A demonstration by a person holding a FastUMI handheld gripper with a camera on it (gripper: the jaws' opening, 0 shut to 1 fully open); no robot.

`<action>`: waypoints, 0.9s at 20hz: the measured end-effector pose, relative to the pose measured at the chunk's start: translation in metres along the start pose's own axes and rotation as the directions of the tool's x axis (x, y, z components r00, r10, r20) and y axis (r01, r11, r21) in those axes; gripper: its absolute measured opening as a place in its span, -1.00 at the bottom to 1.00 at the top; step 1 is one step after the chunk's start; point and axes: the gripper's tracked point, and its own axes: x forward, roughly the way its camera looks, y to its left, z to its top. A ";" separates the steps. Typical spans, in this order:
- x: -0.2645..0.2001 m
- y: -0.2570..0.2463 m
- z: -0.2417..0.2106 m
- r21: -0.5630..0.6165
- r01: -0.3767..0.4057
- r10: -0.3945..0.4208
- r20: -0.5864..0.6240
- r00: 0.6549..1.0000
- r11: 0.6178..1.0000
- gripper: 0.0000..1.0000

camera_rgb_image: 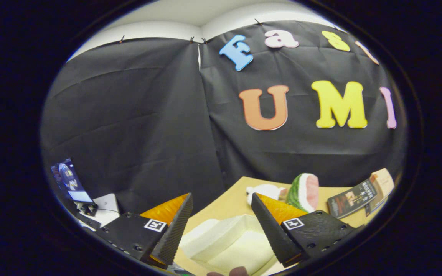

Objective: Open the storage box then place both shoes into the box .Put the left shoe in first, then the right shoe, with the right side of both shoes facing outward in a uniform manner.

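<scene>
My gripper is open, its two black fingers with orange sides spread wide and holding nothing. Between and below the fingers lies a whitish translucent storage box on the tan table; its lid looks closed, though I cannot be sure. The gripper hangs above the box and is tilted up toward the booth wall. A small white object, maybe a shoe, rests on the table beyond the right finger; too little of it shows to tell.
A watermelon-slice toy stands beyond the right finger. Further right lie a dark booklet and a tan carton. Off the table to the left sit a small screen and a white device. A fingertip shows beneath the box.
</scene>
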 end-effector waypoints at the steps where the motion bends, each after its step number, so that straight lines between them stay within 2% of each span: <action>1: -0.013 -0.020 0.000 -0.009 0.037 -0.037 0.015 0.999 0.999 0.88; 4: -0.058 -0.097 -0.011 0.006 0.187 -0.187 0.037 0.982 0.982 0.93; 7: -0.110 -0.178 -0.036 0.065 0.311 -0.311 -0.007 0.950 0.948 0.95; 11: -0.159 -0.263 -0.088 0.123 0.428 -0.421 -0.084 0.903 0.895 0.91; 14: -0.170 -0.292 -0.139 0.119 0.447 -0.427 -0.158 0.890 0.887 0.92; 18: -0.155 -0.302 -0.211 0.138 0.439 -0.389 -0.285 0.876 0.888 0.91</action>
